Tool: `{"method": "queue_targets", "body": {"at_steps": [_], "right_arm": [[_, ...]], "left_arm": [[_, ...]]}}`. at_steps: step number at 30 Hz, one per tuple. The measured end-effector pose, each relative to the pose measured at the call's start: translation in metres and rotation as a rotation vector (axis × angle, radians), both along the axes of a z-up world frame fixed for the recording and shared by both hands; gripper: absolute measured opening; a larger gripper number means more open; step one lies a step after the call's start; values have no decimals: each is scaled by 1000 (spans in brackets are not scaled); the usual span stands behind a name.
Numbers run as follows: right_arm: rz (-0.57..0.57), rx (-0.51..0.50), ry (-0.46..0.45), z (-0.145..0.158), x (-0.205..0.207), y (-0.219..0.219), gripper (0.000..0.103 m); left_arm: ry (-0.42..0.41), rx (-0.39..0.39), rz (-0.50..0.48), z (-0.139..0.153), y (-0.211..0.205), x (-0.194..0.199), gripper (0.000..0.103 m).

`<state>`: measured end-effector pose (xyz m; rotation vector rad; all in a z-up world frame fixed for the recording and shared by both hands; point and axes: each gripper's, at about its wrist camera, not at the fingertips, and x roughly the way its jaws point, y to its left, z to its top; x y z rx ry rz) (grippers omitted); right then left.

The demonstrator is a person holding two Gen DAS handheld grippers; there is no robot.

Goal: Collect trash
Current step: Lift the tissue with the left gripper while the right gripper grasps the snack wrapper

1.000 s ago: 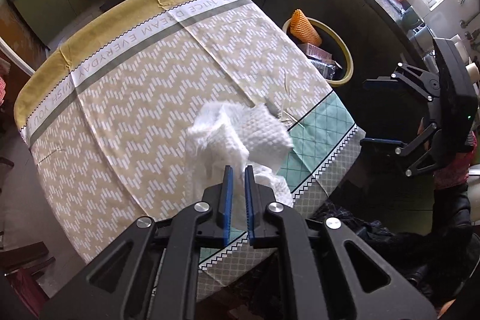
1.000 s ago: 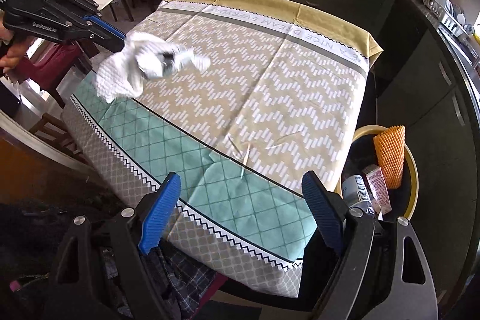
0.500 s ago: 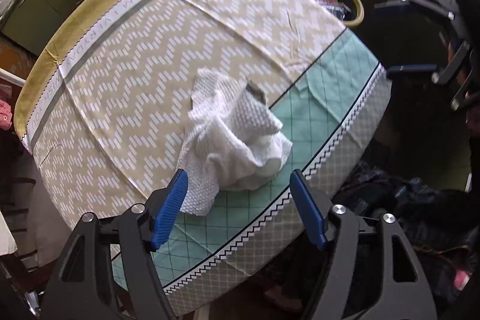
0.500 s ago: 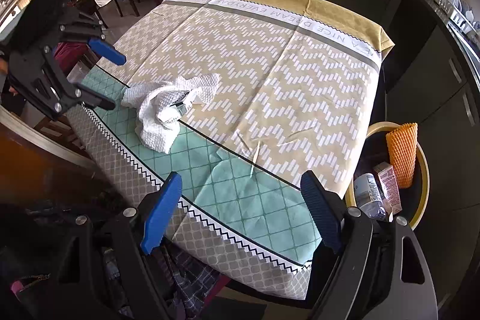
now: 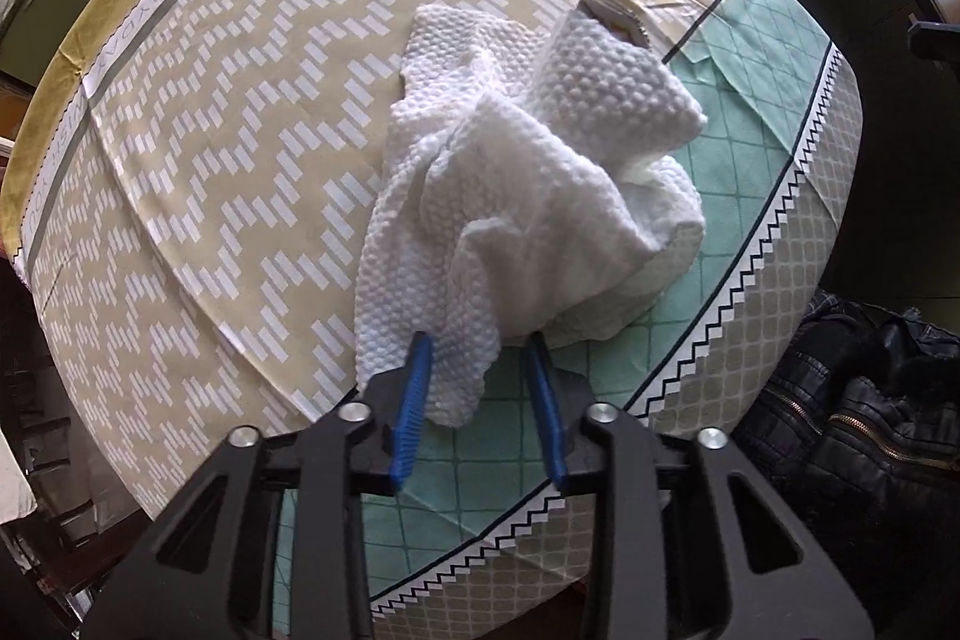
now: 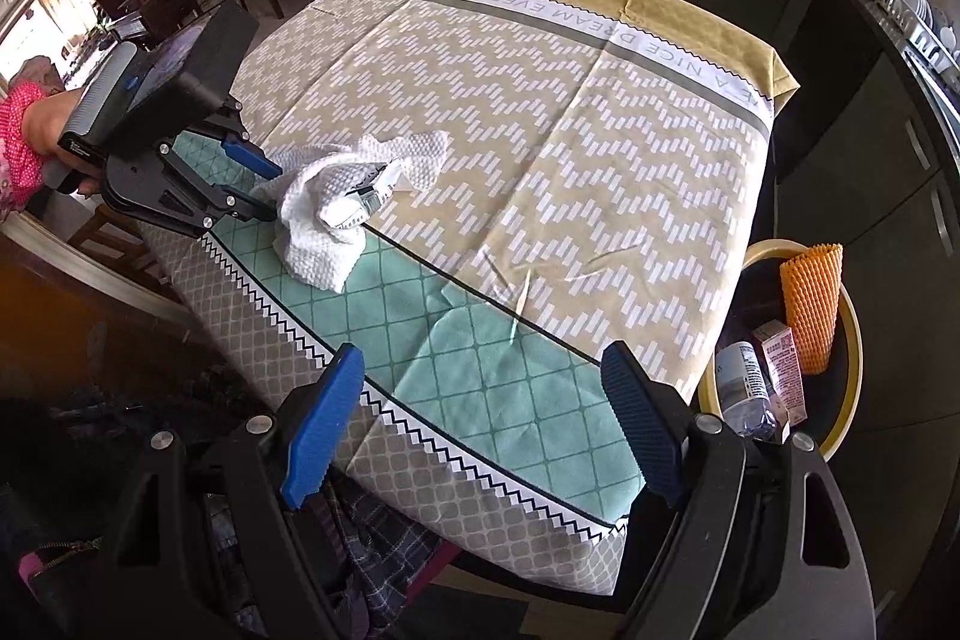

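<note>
Left gripper [image 5: 480, 388], jaws parted around the near edge of a crumpled white paper towel [image 5: 528, 196] on the patterned tablecloth's [image 6: 540, 112] near-left edge; right gripper [image 6: 480, 430] spread wide, empty; yellow-rimmed bin [image 6: 849, 340] beyond.

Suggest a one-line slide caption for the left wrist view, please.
Left gripper, jaws open, straddles the near edge of a crumpled white paper towel on the patterned tablecloth.

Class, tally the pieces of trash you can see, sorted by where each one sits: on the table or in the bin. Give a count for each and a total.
On the tablecloth: 1, the crumpled paper towel, with a wrapper-like scrap tucked in it.
In the bin: 3, the orange foam net, the small carton, the plastic bottle.
Total: 4
</note>
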<state>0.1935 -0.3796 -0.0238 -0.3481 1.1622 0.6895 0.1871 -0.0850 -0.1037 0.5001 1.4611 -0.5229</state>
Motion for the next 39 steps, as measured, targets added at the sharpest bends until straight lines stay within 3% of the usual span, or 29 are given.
{"method": "queue_targets", "body": {"at_steps": [1, 4, 10, 16, 17, 18, 19, 21, 22, 23, 24, 25, 29, 36, 39], "right_arm": [[-3, 3, -1, 1, 0, 0, 81], [-10, 13, -4, 3, 2, -2, 81], [-19, 20, -6, 4, 9, 2, 79], [-10, 23, 5, 0, 9, 7, 70], [-7, 26, 6, 1, 9, 8, 70], [-7, 25, 6, 1, 9, 9, 70], [-6, 22, 5, 1, 10, 10, 70], [1, 23, 3, 0, 9, 11, 70], [3, 28, 4, 0, 9, 11, 70], [3, 33, 7, -1, 10, 11, 70], [2, 33, 10, -2, 10, 12, 70], [2, 28, 11, -3, 10, 12, 70], [4, 29, 12, -5, 10, 13, 70], [35, 54, 36, -10, 27, 43, 70], [49, 55, 88, -20, 41, 64, 70]], "left_arm": [[2, -8, 15, 0, 3, 1, 5], [-22, -80, 47, 22, 10, 2, 3], [-153, -237, 78, 108, 13, 11, 3], [-323, -351, 97, 193, 3, 22, 3], [-373, -313, 77, 201, -1, 21, 3], [-417, -201, 61, 198, -8, 21, 3], [-375, -158, 83, 193, -12, 27, 3], [-287, -298, 139, 200, -7, 33, 3], [-324, -307, 123, 206, -7, 31, 3], [-389, -236, 107, 206, -10, 30, 3], [-373, -217, 115, 201, -7, 33, 2], [-321, -245, 141, 199, -2, 37, 2], [-390, -304, 143, 216, 1, 35, 2], [-478, -240, 217, 243, 25, 38, 2], [-520, -215, 244, 260, 42, 29, 2]]}}
